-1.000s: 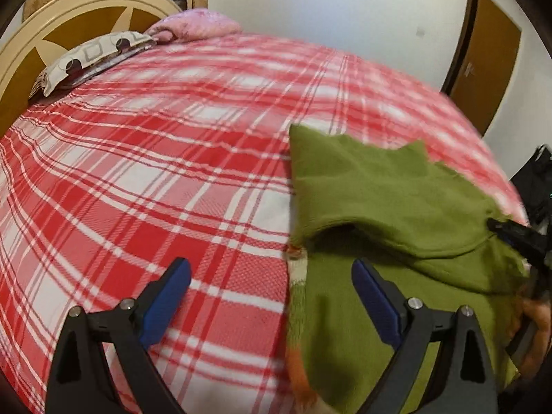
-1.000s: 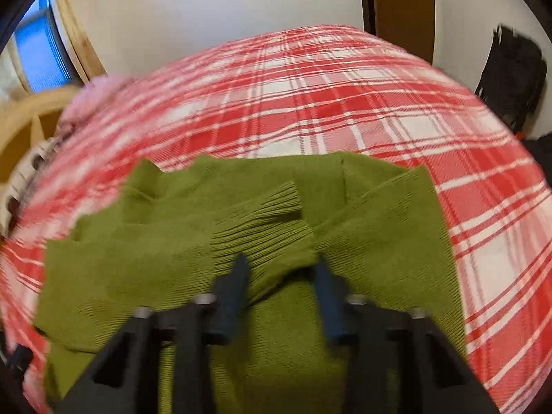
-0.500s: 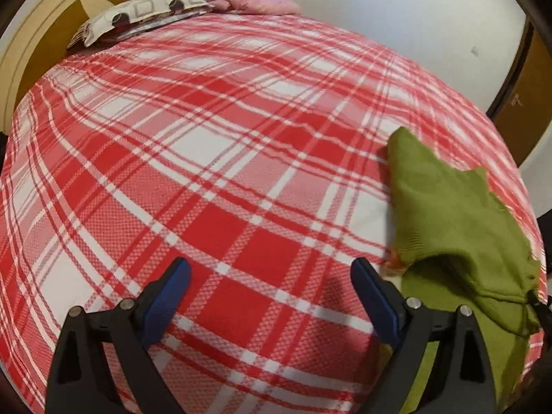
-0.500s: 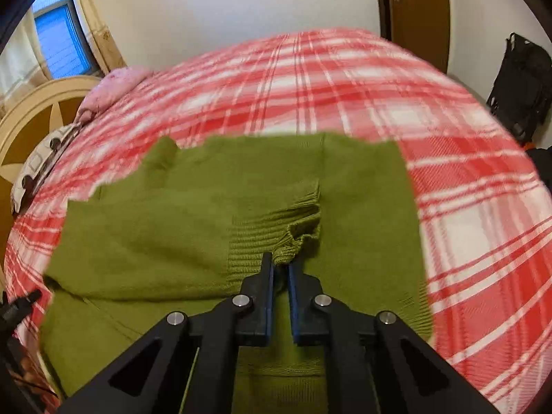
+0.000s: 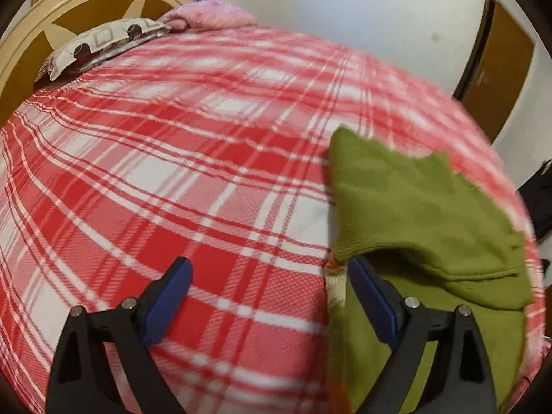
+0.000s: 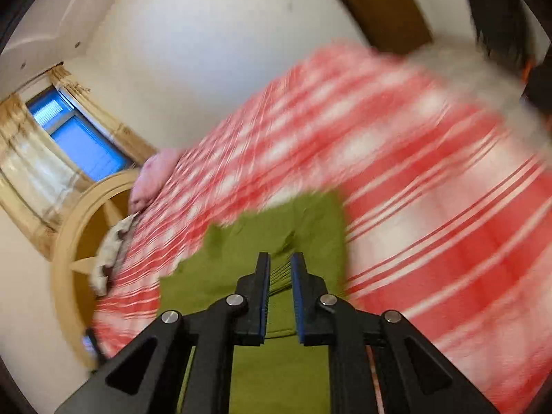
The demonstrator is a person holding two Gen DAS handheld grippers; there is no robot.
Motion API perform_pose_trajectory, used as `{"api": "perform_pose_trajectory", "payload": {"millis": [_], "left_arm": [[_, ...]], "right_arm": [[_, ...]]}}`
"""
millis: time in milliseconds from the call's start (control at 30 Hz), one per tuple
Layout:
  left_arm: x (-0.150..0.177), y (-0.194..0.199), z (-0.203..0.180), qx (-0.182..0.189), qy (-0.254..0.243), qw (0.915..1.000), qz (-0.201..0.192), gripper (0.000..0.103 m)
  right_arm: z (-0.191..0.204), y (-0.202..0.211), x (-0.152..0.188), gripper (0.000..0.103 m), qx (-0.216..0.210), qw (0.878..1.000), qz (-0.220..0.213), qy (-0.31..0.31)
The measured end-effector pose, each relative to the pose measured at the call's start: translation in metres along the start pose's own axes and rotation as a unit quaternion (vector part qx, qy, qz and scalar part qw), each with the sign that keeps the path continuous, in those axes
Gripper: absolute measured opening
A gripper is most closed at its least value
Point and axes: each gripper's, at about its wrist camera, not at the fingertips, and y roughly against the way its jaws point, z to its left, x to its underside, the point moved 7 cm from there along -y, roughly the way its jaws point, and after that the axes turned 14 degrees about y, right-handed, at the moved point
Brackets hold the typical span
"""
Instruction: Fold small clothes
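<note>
**Item: green sweater** [image 5: 414, 214]. It lies on the near right part of the red plaid bedspread [image 5: 172, 172], with one layer already folded over another. A cream and orange edge [image 5: 336, 283] shows at its left border.

**Item: right gripper** [image 6: 280, 258]. The jaws stand a narrow gap apart and have just been opening slightly. The sweater's ribbed cuff [image 6: 279, 276] sits between the pads, which appear to press on it. The picture is blurred, so how firm the hold is cannot be told.

**Item: left gripper** [image 5: 267, 265]. The jaws are spread wide and hold nothing. It hangs over bare bedspread, with its right finger just beside the sweater's left edge.

**Item: surroundings.** A wooden headboard [image 5: 69, 10], a patterned pillow [image 5: 103, 41] and a pink pillow [image 5: 214, 13] are at the far left. A brown door [image 5: 500, 79] is at the far right.

**Containers:** none in view, so nothing is stored in anything.

**Risks, judged:**
- The cuff may slip out if the pads loosen further while the sleeve is carried, and the sleeve would drop short of its place.
- A fast carry may drag the folded layer askew, because nothing pins the body of the sweater.
- The knit is soft and stretchy, so a pull on the cuff alone may lengthen the sleeve and leave the fold uneven.
- The left gripper's finger may catch the sweater's edge and ruffle it.
</note>
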Motion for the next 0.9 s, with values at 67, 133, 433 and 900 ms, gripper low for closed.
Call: {"api": "perform_pose_trajectory", "payload": {"millis": [67,133,433,900], "left_arm": [[-0.004,0.025,0.013,0.002,-0.011,0.9996,-0.026,0.095],[-0.011,0.061,0.037,0.0,-0.025,0.9977,-0.062,0.095],[-0.039,0.225,0.169,-0.047,-0.013,0.9776,-0.205,0.096],[0.075,0.223,0.115,0.109,-0.148,0.9753,-0.123,0.103]], "right_arm": [[-0.018,0.055,-0.016,0.013,0.053,0.998,-0.036,0.024],[-0.036,0.109,-0.029,0.013,0.095,0.992,-0.074,0.028],[-0.073,0.332,-0.051,0.013,0.246,0.938,-0.238,0.06],[0.068,0.239,0.072,0.084,0.011,0.968,-0.111,0.227]]}}
